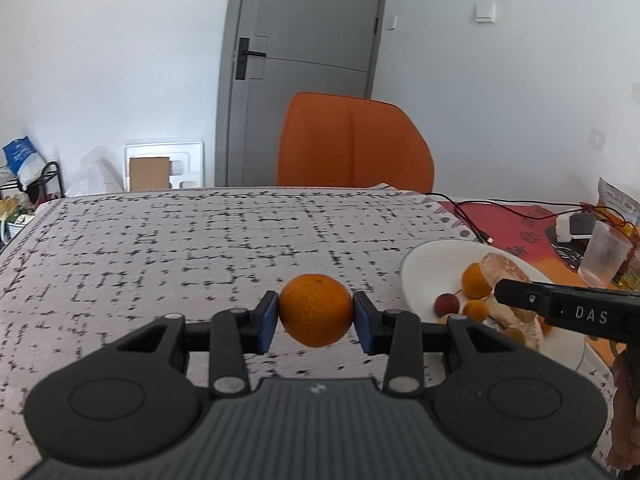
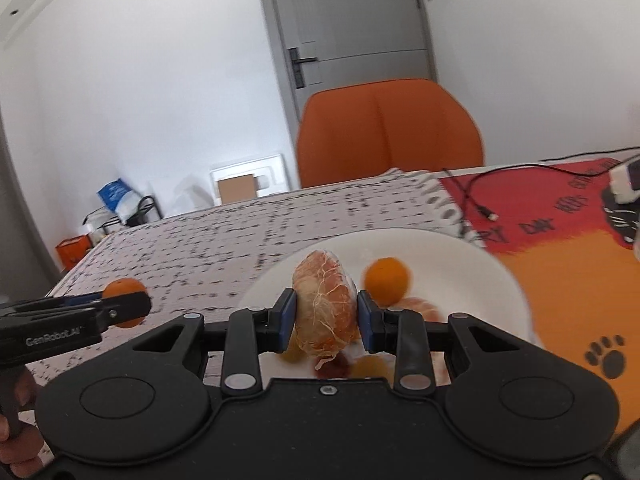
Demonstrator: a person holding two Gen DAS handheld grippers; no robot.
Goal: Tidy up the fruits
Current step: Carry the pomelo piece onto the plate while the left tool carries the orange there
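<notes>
Left wrist: round pebbly orange btwn blue fingers.

We see the left gripper as matt black plastic with smooth blue pads, a ribbed grey body and dull metal rivets. Between those pads the orange has dimpled, slightly shiny peel. To the right of it, the white plate looks like smooth glazed ceramic. The tablecloth under the plate seems a matt woven fabric with black speckles. Above the plate, the right gripper presses a peeled citrus piece, its surface dull and webbed with white pith.
</notes>
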